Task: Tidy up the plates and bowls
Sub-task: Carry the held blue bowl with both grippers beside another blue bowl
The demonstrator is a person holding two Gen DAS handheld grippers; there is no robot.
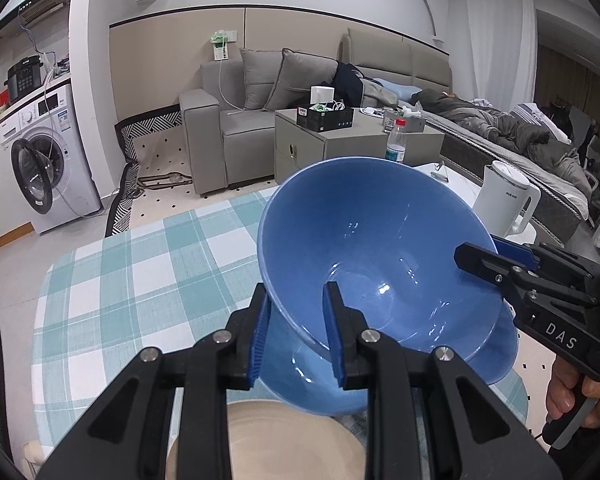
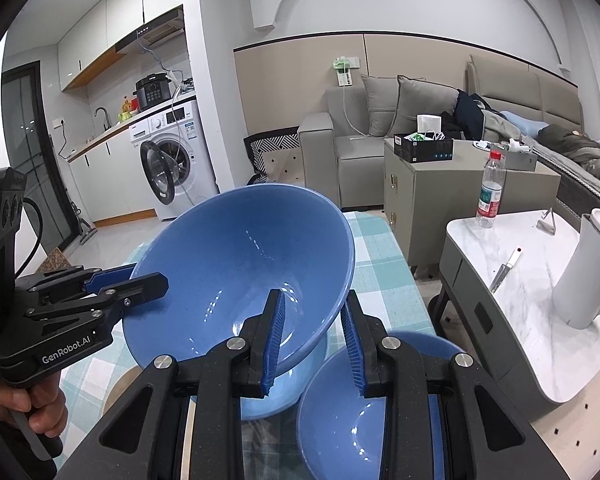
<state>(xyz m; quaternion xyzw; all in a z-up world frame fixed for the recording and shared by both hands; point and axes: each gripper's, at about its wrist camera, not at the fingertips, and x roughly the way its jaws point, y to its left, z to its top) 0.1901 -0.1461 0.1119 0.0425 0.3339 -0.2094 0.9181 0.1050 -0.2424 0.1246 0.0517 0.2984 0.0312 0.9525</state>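
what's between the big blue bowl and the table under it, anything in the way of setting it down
Both grippers, left and right, are clamped on opposite sides of the big blue bowl's rim, and it hangs tilted. Below it lie a beige plate and a smaller blue bowl. The checked tablecloth to the left of the plate shows nothing on it.

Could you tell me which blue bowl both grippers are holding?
The large blue bowl, tilted and clamped at its rim; the smaller blue bowl lies lower, ungripped.
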